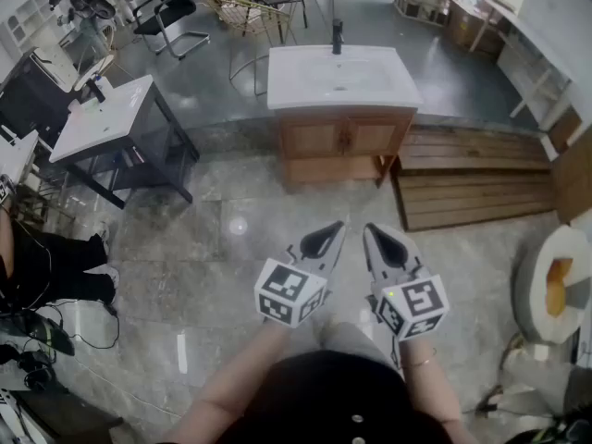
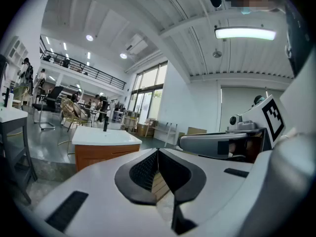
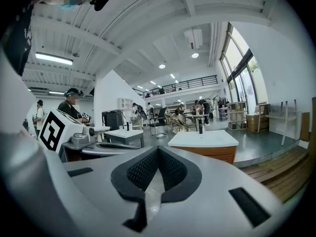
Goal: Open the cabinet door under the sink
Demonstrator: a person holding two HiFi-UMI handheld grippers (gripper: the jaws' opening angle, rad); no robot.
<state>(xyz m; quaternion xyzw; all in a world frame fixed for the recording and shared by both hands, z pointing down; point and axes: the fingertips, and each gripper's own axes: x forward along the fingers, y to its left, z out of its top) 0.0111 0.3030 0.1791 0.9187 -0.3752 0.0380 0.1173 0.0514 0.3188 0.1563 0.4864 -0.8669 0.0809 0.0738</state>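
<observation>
The cabinet door [image 1: 313,140] to be opened is found under the white sink [image 1: 338,74], at the front of a wooden cabinet [image 1: 344,160] that stands on the grey floor [image 1: 231,248] at the far side of the head view. A second door [image 1: 372,138] is set beside it, and wooden decking [image 1: 472,178] lies just to the right. Both doors appear shut; small handles seem to sit near the middle seam, though this is too small to be settled. The left gripper [image 1: 337,228] and the right gripper [image 1: 370,232] are held side by side near the person's body, well apart from the cabinet, each with its jaws closed on nothing. The approach is judged to be the step in hand. It is best done if one gripper is brought low and level to a handle, its jaws opened before contact, and the door drawn along its hinge arc, the other gripper being kept out of the swing.
</observation>
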